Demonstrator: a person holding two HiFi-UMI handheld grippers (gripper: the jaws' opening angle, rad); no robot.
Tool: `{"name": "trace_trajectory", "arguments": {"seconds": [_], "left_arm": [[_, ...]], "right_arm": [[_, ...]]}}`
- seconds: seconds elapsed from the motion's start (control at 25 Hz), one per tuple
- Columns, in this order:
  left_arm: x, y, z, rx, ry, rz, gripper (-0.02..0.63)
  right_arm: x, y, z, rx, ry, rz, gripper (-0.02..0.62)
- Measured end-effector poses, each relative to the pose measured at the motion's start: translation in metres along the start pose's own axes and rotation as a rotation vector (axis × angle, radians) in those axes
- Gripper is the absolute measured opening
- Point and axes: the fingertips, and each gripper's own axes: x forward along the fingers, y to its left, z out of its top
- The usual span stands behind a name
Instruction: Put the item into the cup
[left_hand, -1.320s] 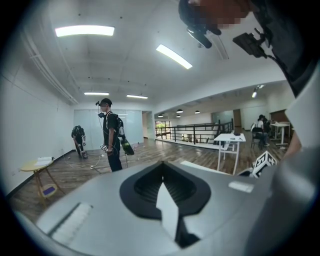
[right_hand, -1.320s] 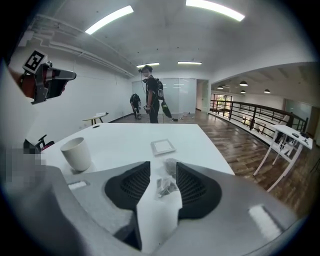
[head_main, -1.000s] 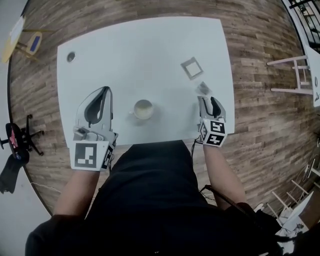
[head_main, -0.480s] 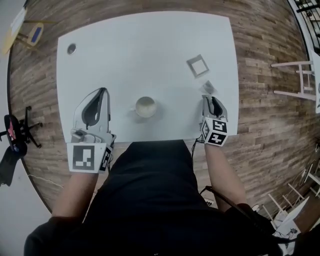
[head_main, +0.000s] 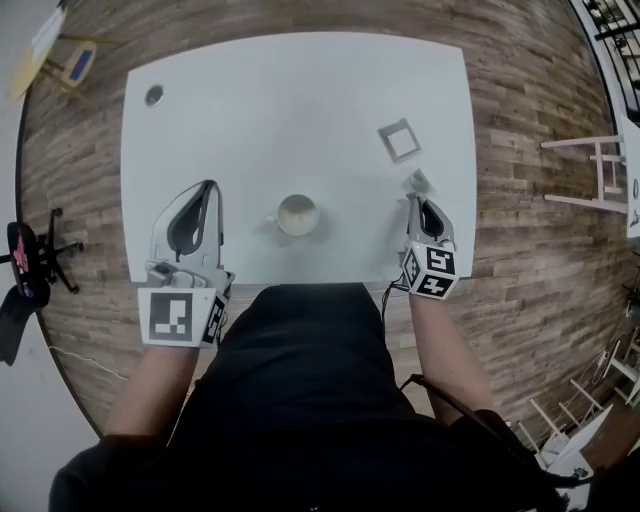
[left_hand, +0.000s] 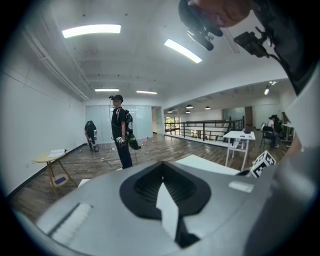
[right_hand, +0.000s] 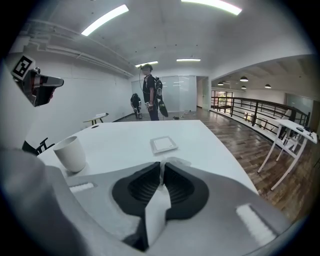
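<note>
Head view looks down on the white table (head_main: 300, 90), whose near edge is partly hidden by the person's body. The left gripper (head_main: 210, 186) hangs over its near left part, jaws pressed together on nothing. The right gripper (right_hand: 162, 169) is closing on the item (right_hand: 176, 162), a small clear packet lying near the table's right edge (only its near edge reaches the tips). The cup (head_main: 297, 214) stands well apart, between the grippers.
</note>
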Motion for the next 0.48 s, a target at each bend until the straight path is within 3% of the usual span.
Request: {"name": "trace_trajectory", "arguments": {"seconds": [0.36, 0.48], "left_arm": [[-0.005, 0.005, 0.005, -0.027, -0.034, 0.02, 0.006], [-0.003, 0.006, 0.006, -0.072, -0.035, 0.031, 0.006]], "right_arm": [[-0.005, 0.002, 0.014, -0.008, -0.03, 0.002, 0.029], [-0.007, 0.001, 0.019, -0.025, -0.042, -0.002, 0.029]]}}
